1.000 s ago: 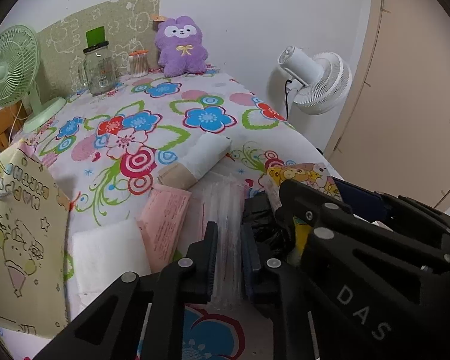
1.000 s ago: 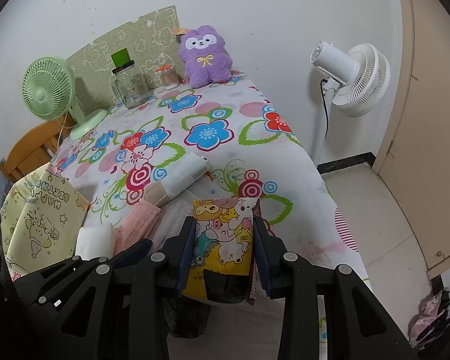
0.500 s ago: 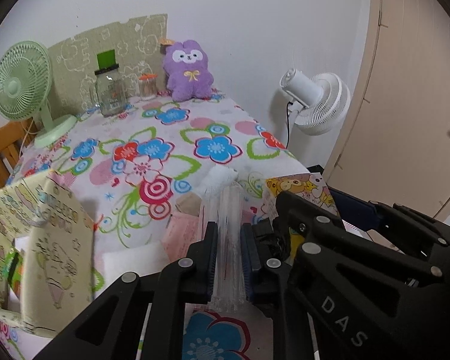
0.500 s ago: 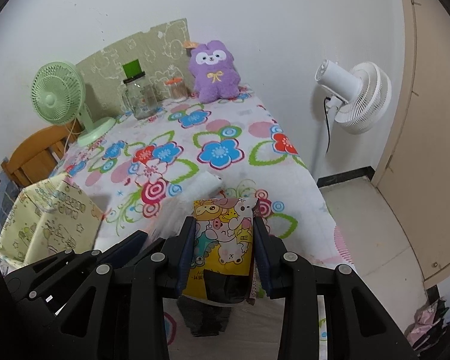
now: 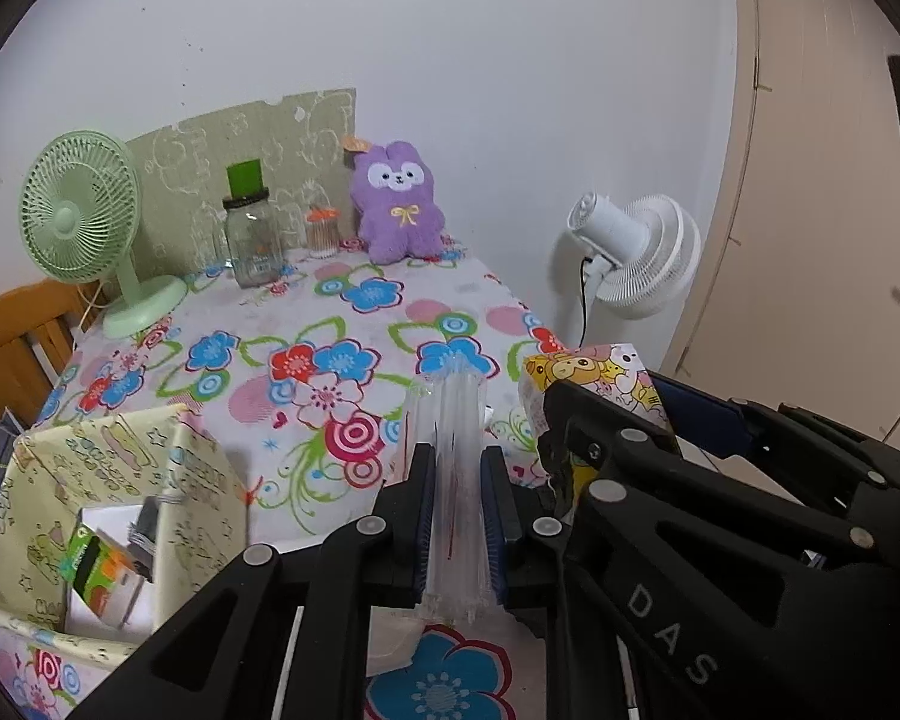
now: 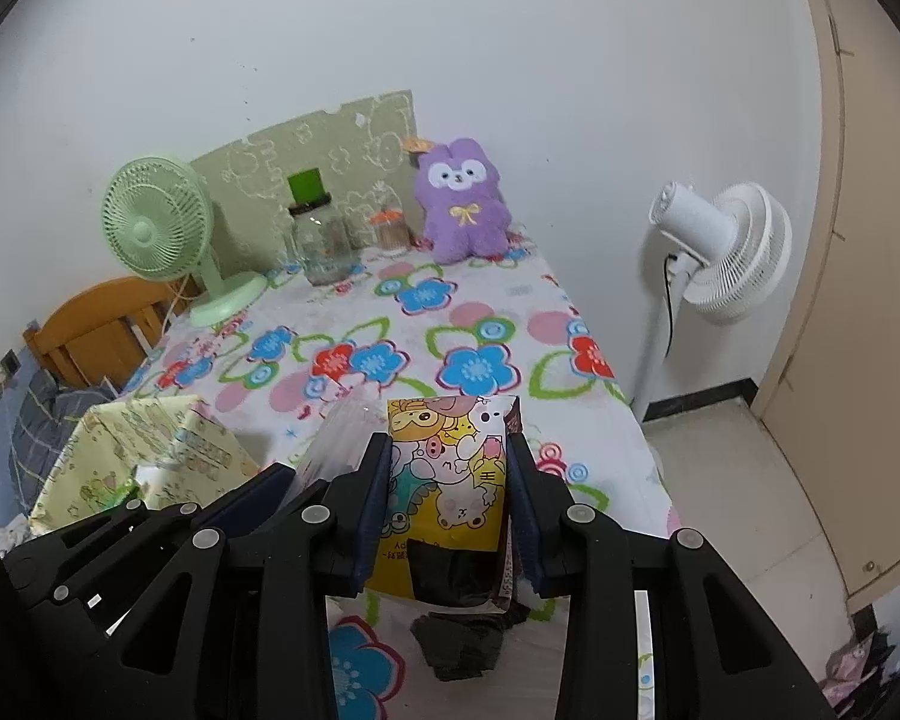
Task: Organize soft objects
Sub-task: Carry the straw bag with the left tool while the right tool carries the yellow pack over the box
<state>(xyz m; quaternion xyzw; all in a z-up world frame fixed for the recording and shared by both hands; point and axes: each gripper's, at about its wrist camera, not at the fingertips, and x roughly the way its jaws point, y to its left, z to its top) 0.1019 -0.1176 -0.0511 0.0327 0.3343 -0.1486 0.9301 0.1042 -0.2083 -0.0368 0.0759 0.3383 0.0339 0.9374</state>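
Clear plastic packet [image 5: 456, 480] clamped in left gripper [image 5: 456, 531], cartoon-printed pouch [image 6: 447, 480] clamped in right gripper [image 6: 447, 510]; both raised above near edge of floral table [image 5: 330, 312], beside yellow bag [image 5: 120, 480].

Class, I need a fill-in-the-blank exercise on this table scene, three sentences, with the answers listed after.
1. The left gripper is shut on a clear ____ packet.
2. The purple plush toy leans against the ____.
3. The right gripper holds a ____-printed pouch.

Answers: plastic; wall; cartoon
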